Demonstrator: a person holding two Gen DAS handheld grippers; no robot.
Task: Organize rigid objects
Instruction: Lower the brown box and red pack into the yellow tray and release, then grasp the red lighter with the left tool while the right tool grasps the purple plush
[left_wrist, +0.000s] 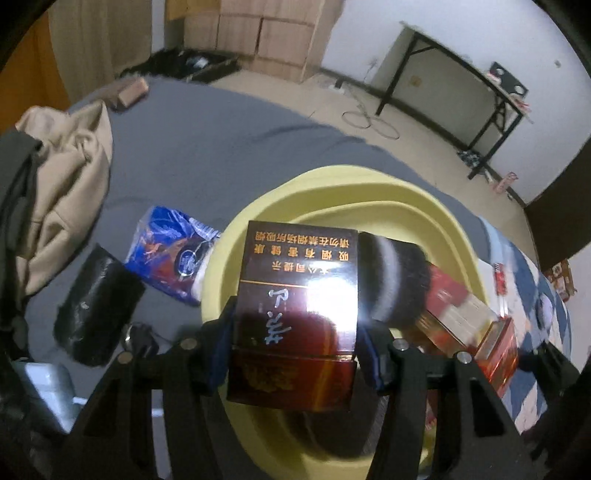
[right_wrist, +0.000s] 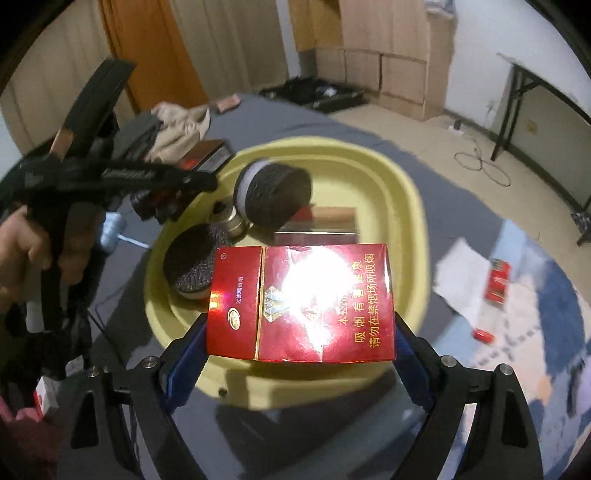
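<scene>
My left gripper (left_wrist: 295, 343) is shut on a dark brown cigarette box (left_wrist: 295, 314), held over the near rim of the yellow basin (left_wrist: 332, 184). My right gripper (right_wrist: 299, 343) is shut on a bright red cigarette box (right_wrist: 299, 302), held over the basin's (right_wrist: 406, 192) near rim. Inside the basin lie two round dark brushes (right_wrist: 273, 192) (right_wrist: 192, 264) and a flat box (right_wrist: 332, 214). In the left wrist view a brush (left_wrist: 391, 280) and the red box (left_wrist: 469, 314) show to the right. The left gripper also shows in the right wrist view (right_wrist: 199, 162), far left.
The basin sits on a grey-covered bed (left_wrist: 207, 147). Left of it lie a blue snack bag (left_wrist: 173, 251), a black pouch (left_wrist: 96, 302) and beige clothes (left_wrist: 62, 177). A small red pack (right_wrist: 496, 284) and paper (right_wrist: 461, 273) lie to the right. A black desk (left_wrist: 461, 85) stands by the wall.
</scene>
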